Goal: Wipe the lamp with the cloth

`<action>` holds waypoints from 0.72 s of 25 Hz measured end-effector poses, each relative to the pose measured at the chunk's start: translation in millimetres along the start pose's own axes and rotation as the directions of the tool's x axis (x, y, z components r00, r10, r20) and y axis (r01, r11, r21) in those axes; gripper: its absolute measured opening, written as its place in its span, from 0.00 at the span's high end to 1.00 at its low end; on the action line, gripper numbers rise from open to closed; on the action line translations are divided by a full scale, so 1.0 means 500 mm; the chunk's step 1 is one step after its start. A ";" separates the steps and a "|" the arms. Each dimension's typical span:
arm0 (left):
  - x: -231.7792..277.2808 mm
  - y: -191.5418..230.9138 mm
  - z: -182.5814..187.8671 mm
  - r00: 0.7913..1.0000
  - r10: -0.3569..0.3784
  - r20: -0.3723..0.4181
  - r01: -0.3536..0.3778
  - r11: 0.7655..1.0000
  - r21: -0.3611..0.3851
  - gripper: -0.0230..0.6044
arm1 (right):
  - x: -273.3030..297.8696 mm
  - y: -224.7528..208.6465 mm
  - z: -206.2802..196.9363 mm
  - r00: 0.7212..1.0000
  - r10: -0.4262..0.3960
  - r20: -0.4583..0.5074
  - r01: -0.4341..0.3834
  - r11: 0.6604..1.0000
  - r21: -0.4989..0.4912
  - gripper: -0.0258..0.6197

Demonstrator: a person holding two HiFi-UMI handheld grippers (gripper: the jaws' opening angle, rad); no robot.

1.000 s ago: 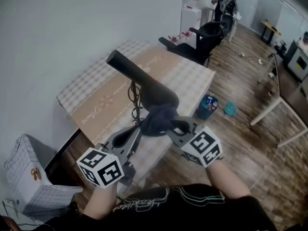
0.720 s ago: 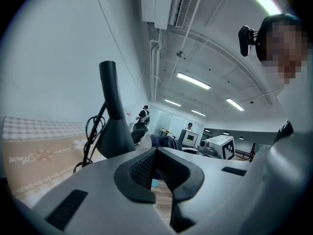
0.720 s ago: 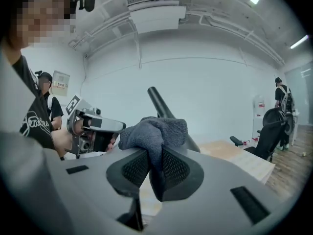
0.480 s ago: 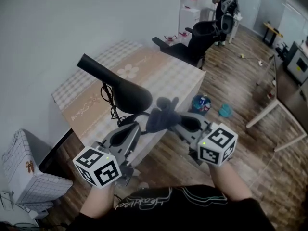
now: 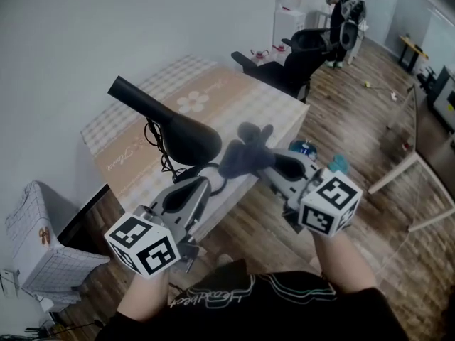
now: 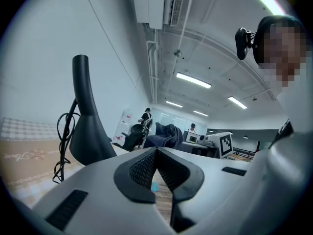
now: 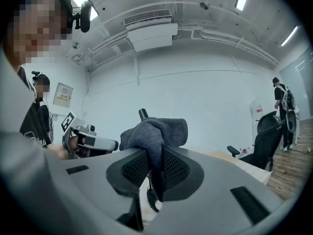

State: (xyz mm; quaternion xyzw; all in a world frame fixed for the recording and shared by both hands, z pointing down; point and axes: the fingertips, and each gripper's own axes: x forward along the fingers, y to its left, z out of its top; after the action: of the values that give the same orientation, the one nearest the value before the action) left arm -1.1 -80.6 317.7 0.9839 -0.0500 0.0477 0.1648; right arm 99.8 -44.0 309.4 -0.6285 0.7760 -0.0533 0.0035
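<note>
Holding cloth near lamp, wipe not yet begun

Right gripper (image 5: 264,163) fingers pinch the dark cloth (image 7: 155,133) — bunched above them as a wiping pad, near the black lamp (image 5: 178,130) on the table (image 5: 242,105). Left gripper (image 5: 199,183) fingers closed, empty.

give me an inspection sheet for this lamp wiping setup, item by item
surface: table with a checked cover and a tan runner
job's things: black lamp standing on the table; dark cloth held beside it, apparently not touching
clutter: nothing seen on the table
grippers: left claw shut, empty; right claw shut on the cloth
cables: black cord coiled beside the lamp's base
surroundings: office chair past the table; person at the back; white box on the floor, left
</note>
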 end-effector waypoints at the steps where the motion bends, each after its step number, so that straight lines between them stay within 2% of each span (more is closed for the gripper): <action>1: 0.000 0.007 0.003 1.000 0.006 0.006 -0.006 1.000 0.005 0.96 | 0.011 -0.004 0.010 1.000 0.005 0.012 -0.005 1.000 -0.008 0.87; 6: -0.004 0.077 0.033 0.998 0.046 0.033 -0.047 0.999 0.004 0.96 | 0.113 -0.024 0.089 0.998 0.045 0.046 -0.041 0.995 -0.095 0.87; 12: -0.025 0.171 0.081 0.993 0.095 0.068 -0.095 0.996 -0.004 0.96 | 0.269 -0.023 0.195 0.992 0.093 0.089 -0.071 0.971 -0.229 0.87; 18: -0.053 0.242 0.109 0.988 0.136 0.077 -0.137 0.991 0.012 0.96 | 0.384 0.015 0.275 0.975 0.162 0.155 -0.113 0.952 -0.283 0.87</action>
State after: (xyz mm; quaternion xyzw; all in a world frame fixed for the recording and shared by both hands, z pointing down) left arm -36.7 -210.0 302.1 0.9807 -0.1230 0.0221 0.1507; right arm 62.0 -240.6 184.0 -0.5694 0.8146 0.1100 -0.0105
